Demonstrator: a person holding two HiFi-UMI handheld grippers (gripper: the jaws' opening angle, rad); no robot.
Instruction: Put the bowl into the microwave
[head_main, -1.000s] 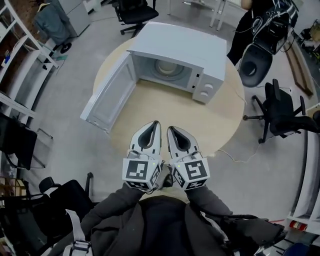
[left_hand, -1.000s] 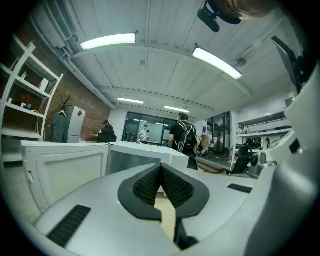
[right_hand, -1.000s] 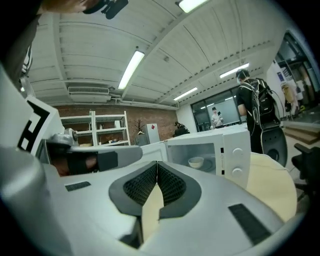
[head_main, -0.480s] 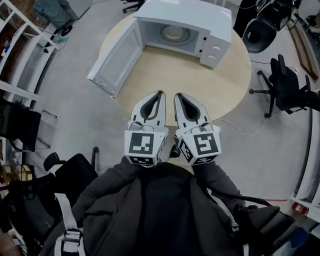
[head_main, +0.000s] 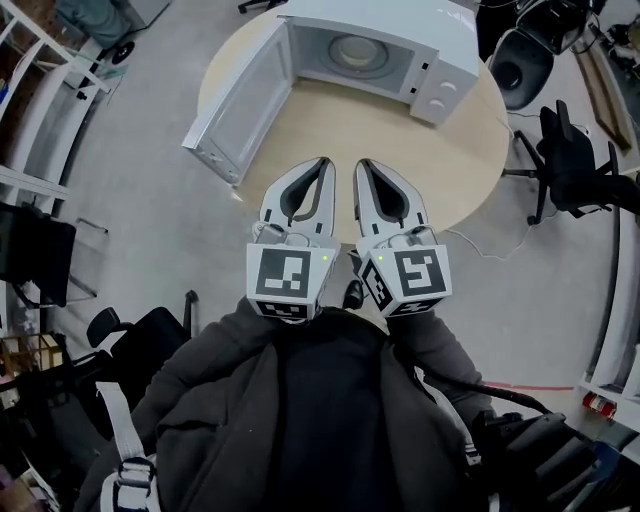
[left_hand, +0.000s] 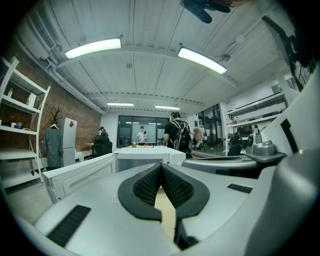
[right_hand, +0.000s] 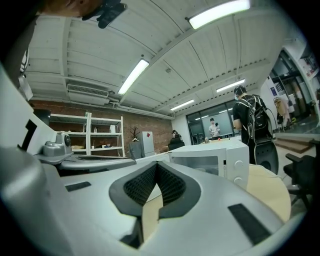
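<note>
The white microwave (head_main: 375, 45) stands at the far side of the round table with its door (head_main: 235, 105) swung wide open to the left. A round pale shape (head_main: 352, 48) lies in its cavity; bowl or turntable, I cannot tell which. My left gripper (head_main: 325, 165) and right gripper (head_main: 362, 167) hover side by side over the table's near edge, well short of the microwave. Both are shut with nothing between the pads. The left gripper view looks past the closed left gripper (left_hand: 161, 165) to the microwave (left_hand: 145, 159). The right gripper (right_hand: 156, 164) view shows the microwave (right_hand: 210, 159) ahead.
The round wooden table (head_main: 400, 160) stands on a grey floor. Black office chairs (head_main: 575, 170) stand to the right, another chair (head_main: 515, 65) behind the microwave. White shelving (head_main: 40, 120) runs along the left. People stand far back in the room (left_hand: 176, 134).
Both grippers have risen and drawn back from the microwave, staying shut and side by side. The microwave now sits higher and farther off in the head view.
</note>
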